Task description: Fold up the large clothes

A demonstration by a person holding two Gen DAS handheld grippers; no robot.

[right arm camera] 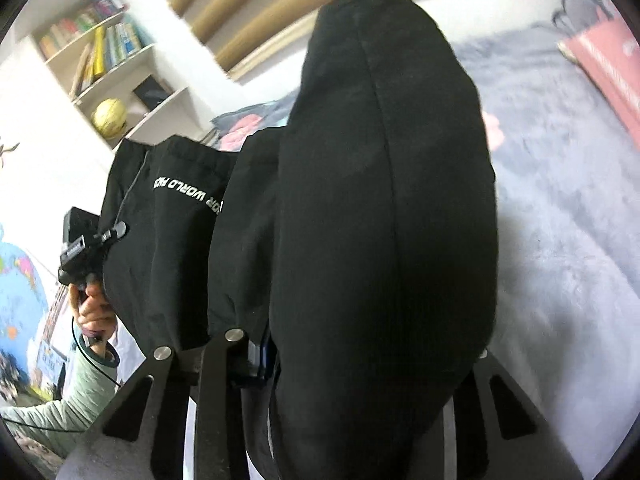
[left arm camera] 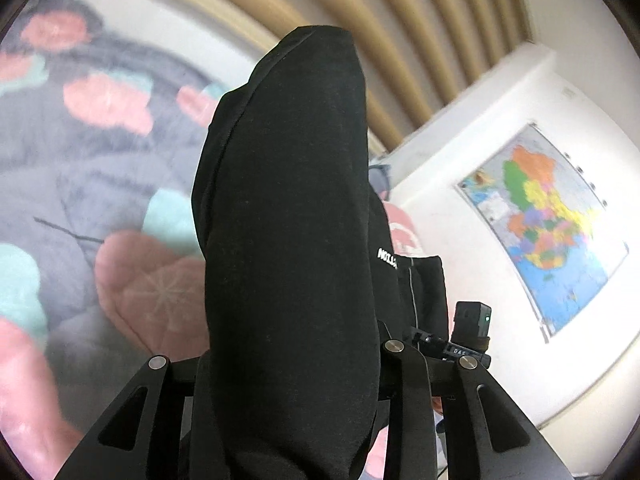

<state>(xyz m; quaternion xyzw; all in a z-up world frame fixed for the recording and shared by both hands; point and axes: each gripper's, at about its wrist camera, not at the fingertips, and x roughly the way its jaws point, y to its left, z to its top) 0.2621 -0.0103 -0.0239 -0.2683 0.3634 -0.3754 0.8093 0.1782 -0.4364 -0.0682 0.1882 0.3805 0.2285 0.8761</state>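
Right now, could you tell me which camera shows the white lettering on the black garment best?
The right wrist view: the white lettering runs across the black garment, mostly readable. The left wrist view shows only a short fragment at the fold's edge.

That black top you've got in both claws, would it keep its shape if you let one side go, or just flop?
Probably flop. The black garment bulges in soft rounded folds over the left claw and sags the same way over the right claw, so it looks limp. Its thick, matte folds suggest some weight and decent grip. The freed side would likely drop toward the grey blanket.
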